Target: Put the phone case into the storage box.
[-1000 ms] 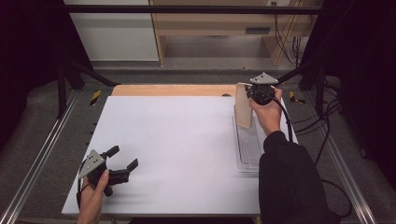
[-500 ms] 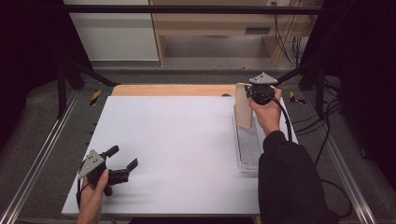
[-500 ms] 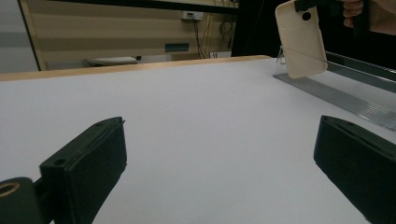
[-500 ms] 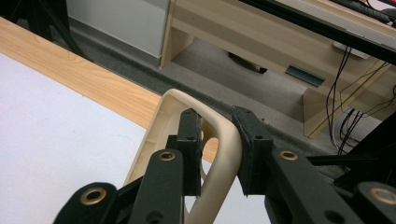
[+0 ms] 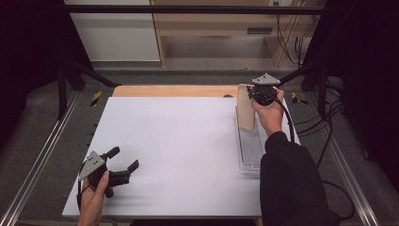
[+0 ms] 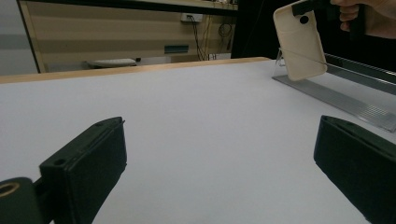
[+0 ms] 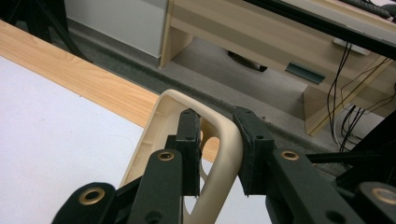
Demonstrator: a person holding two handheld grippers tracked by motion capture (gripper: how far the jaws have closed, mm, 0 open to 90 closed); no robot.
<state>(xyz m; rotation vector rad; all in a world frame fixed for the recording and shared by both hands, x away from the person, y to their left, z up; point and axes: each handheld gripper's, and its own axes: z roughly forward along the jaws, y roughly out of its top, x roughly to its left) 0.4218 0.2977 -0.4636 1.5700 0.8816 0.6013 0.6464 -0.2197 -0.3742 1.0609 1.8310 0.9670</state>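
Right jaws: closed on the top edge of the phone case [image 7: 219,140], one jaw inside the shell, the other outside on its rim, beside the camera cut-out.
Right gripper [image 5: 256,94]: held at the far right of the desk, pointing down, grey plate on top, cable trailing back along the sleeve.
Phone case, cream: hung upright from the right jaws [image 5: 245,113], lower end just over the far end of the clear rack; open side seen in the right gripper view, back and camera hole seen in the left gripper view [image 6: 299,42].
Clear rack [image 5: 249,150]: lay flat along the right edge of the white sheet, long side running from near to far, partly hidden by the right forearm.
Right hand [image 5: 269,115]: wrapped round the gripper handle, directly above the rack, dark sleeve below it.
Left jaws: stood wide apart, nothing between them, only bare white sheet seen through the gap.
Left gripper [image 5: 123,162]: rested low at the near left corner of the white sheet, well apart from the rack, jaws aimed across the sheet toward the phone case.
Left hand [image 5: 94,193]: gripped the handle from the near edge, left of the rack by most of the sheet.
White sheet [image 5: 174,141]: covered most of the desk, bare between the left gripper and the rack.
Desk [image 5: 174,91]: wooden strip exposed beyond the far edge of the sheet, left of the phone case.
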